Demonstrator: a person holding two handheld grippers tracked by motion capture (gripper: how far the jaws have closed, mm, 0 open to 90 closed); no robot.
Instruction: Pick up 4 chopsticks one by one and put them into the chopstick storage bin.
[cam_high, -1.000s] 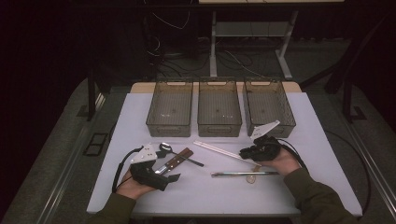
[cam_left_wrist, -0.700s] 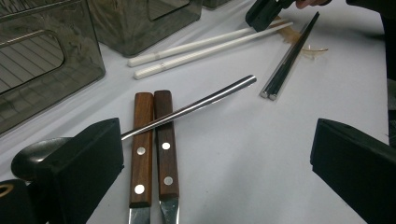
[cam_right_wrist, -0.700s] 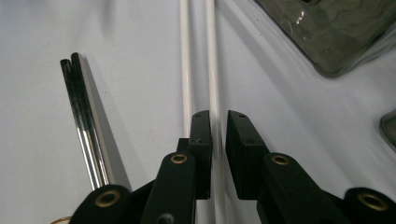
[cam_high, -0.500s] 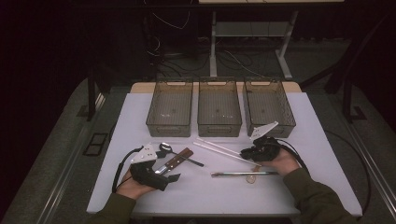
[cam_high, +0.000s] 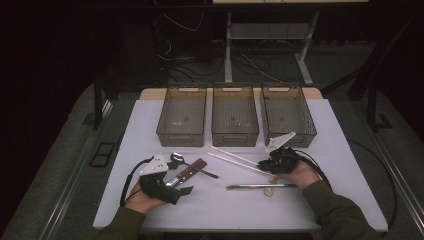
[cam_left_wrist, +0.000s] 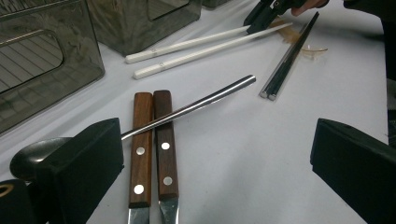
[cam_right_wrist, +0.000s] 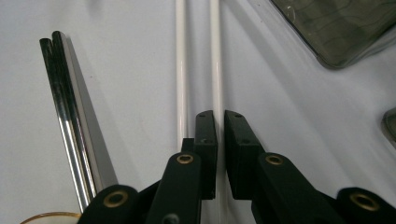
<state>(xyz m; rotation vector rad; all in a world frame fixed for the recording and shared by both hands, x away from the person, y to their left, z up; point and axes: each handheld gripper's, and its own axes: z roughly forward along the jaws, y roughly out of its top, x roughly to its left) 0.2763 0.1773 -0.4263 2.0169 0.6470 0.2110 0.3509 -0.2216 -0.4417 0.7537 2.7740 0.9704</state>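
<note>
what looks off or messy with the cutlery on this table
Little stands out. The spoon lies slanted across the handles of the two wooden-handled knives rather than beside them. The right tool is shut on only one of the two white chopsticks. The three bins stand in a neat row.

You work at a white table (cam_high: 150, 125) lit from above; the room around it lies dark; grey floor (cam_high: 60, 165) shows at both sides; at the upper centre a desk frame (cam_high: 229, 50) stands among loose cables (cam_high: 175, 55).
</note>
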